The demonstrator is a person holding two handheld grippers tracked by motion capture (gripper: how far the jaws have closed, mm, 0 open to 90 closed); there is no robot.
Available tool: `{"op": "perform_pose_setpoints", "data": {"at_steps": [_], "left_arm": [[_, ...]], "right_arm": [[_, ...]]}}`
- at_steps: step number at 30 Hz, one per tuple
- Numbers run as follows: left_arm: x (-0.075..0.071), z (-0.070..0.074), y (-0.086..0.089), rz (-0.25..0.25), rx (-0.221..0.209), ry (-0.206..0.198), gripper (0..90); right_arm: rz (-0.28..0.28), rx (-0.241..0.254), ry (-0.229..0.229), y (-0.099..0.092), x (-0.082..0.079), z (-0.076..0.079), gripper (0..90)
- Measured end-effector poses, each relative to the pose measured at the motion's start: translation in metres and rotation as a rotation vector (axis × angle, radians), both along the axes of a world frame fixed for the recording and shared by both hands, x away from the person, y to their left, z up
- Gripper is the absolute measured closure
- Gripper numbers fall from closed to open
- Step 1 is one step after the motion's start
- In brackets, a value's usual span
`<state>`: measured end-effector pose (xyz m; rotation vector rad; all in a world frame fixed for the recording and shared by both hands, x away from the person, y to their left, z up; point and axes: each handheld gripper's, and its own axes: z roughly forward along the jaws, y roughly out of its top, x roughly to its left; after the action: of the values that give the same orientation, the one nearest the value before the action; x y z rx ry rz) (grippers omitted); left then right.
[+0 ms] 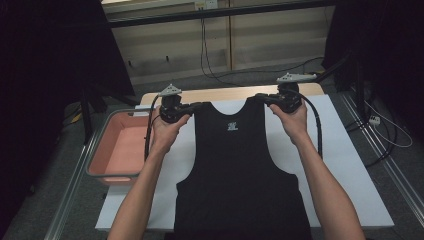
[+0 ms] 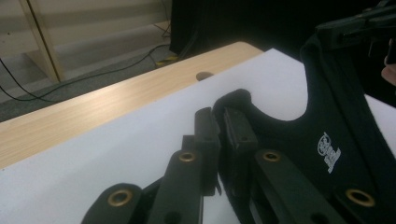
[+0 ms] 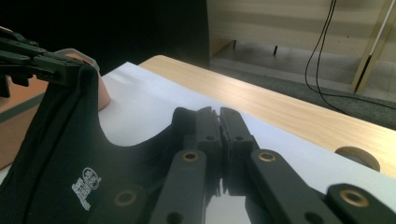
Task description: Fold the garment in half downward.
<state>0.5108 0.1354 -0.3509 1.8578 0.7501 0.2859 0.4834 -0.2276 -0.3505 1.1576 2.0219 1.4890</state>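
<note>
A black sleeveless top (image 1: 240,170) with a small white print below the neckline hangs by its two shoulder straps over the white sheet (image 1: 345,165) on the table. My left gripper (image 1: 197,106) is shut on the left strap, and my right gripper (image 1: 260,97) is shut on the right strap. In the left gripper view the jaws pinch the strap end (image 2: 236,100), with the top (image 2: 336,140) stretching off to the right. In the right gripper view the jaws clamp the other strap (image 3: 184,116), and the top (image 3: 60,154) spreads to the left. The lower hem runs out of the high view at the bottom.
A salmon-coloured bin (image 1: 120,145) stands at the table's left side. The bare wooden tabletop (image 1: 225,93) shows beyond the sheet, with a round hole (image 3: 357,157) in it. Cables (image 1: 210,60) lie on the floor behind. A metal rail (image 1: 385,155) runs along the right.
</note>
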Motion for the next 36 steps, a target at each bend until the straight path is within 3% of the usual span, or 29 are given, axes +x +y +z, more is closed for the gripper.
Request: {"op": "perform_pose_setpoints", "data": {"at_steps": [9, 21, 32, 36], "left_arm": [[0.003, 0.013, 0.000, 0.028, -0.023, -0.025, 85.2], [0.003, 0.027, 0.000, 0.043, -0.016, -0.065, 85.2], [0.004, 0.043, -0.001, 0.035, -0.082, -0.083, 85.2], [0.004, 0.050, -0.001, 0.040, -0.081, -0.092, 85.2]], "right_arm": [[-0.001, 0.016, -0.033, 0.001, 0.001, 0.016, 87.6], [0.001, 0.028, -0.067, -0.001, 0.001, 0.032, 87.6], [-0.005, 0.053, -0.104, -0.007, -0.003, 0.052, 87.7], [-0.007, 0.055, -0.119, -0.009, -0.004, 0.061, 87.7]]}}
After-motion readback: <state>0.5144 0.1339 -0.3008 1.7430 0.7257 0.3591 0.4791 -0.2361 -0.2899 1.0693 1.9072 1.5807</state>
